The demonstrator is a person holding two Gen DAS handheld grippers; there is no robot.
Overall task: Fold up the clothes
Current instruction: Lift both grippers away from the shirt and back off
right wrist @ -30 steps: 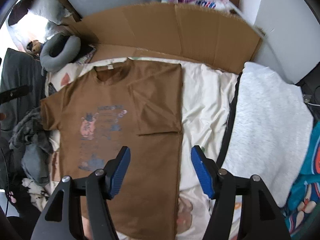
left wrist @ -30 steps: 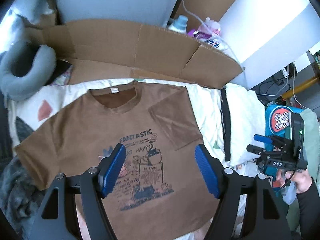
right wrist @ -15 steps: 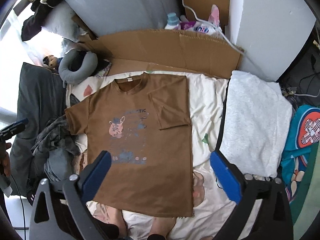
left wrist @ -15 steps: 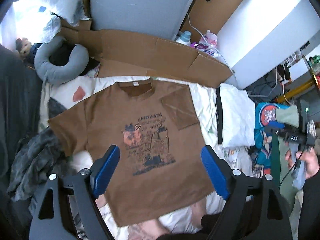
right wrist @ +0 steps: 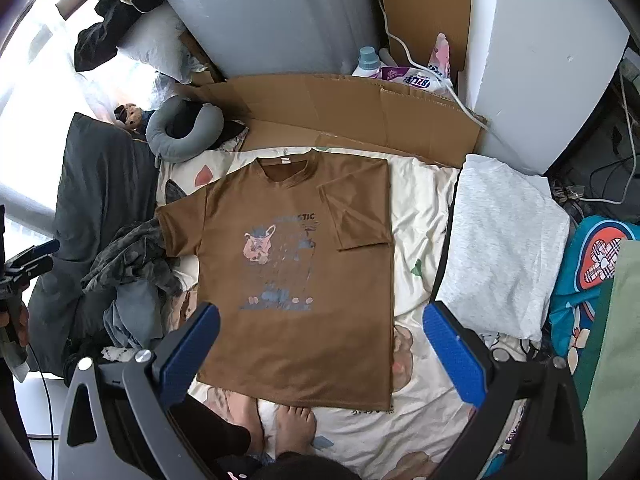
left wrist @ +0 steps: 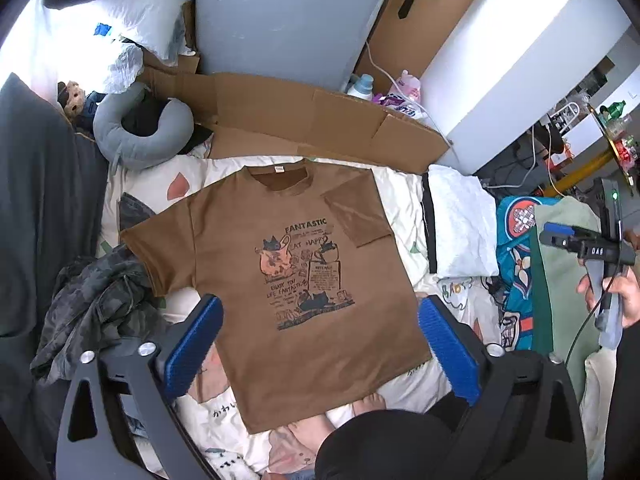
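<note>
Cream patterned bedding covers a bed that fills the middle of both wrist views, with flattened brown cardboard propped along its far edge against a grey upright panel. On the bedding lies a brown short-sleeved T-shirt with a cartoon print and the word "FANTASTIC", spread flat with the collar at the far side; its right sleeve is folded inward over the chest, while the left sleeve lies extended. A grey U-shaped neck pillow sits off the shirt's far-left corner, a heap of dark crumpled clothing lies beside the extended sleeve, and a folded light-grey garment rests on the right part of the bed, apart from the shirt. The person's bare feet stand at the near hem. The left gripper hangs above the shirt with its blue-padded fingers opening, nothing between them. The right gripper is likewise above the shirt, fingers spread wide and empty. Neither gripper touches the fabric.
</note>
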